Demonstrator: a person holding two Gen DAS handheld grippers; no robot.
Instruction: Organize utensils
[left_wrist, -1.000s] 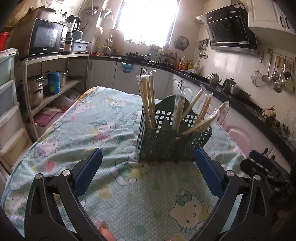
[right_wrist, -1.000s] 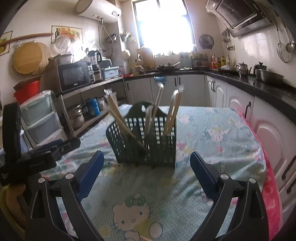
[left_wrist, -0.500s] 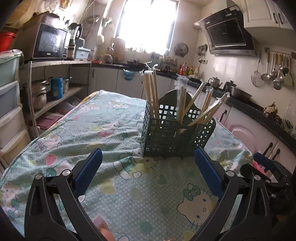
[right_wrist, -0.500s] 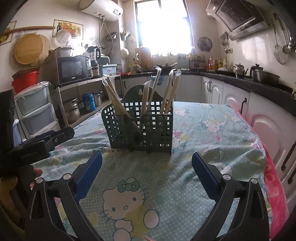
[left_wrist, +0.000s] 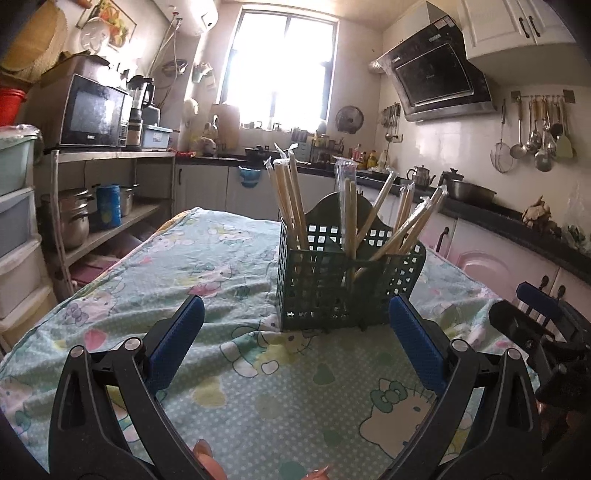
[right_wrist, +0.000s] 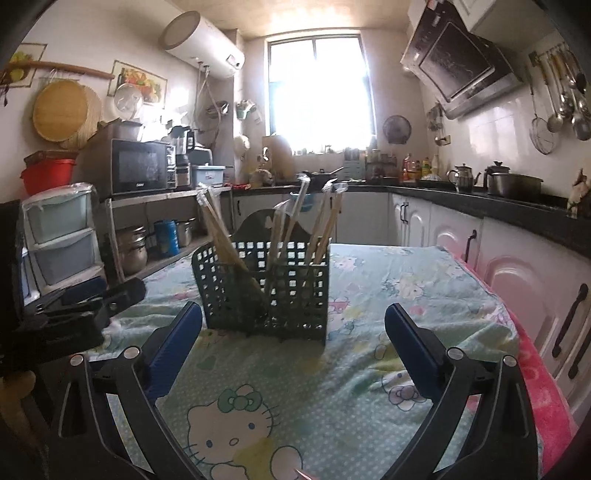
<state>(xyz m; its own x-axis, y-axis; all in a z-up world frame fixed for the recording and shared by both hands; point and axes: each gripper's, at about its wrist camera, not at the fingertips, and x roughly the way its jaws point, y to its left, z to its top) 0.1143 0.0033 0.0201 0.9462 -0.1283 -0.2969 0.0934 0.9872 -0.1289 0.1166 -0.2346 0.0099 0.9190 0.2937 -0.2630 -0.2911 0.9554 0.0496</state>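
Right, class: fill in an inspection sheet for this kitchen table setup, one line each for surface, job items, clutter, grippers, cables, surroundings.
Surface: table under a rumpled cartoon-cat cloth.
Job's things: green utensil basket upright, holding wrapped chopsticks leaning at various angles.
Clutter: nothing seen on the cloth.
Grippers: left gripper and right gripper both open, empty, short of the basket.
Cables: nothing seen.
Surroundings: microwave, range hood, hanging ladles.
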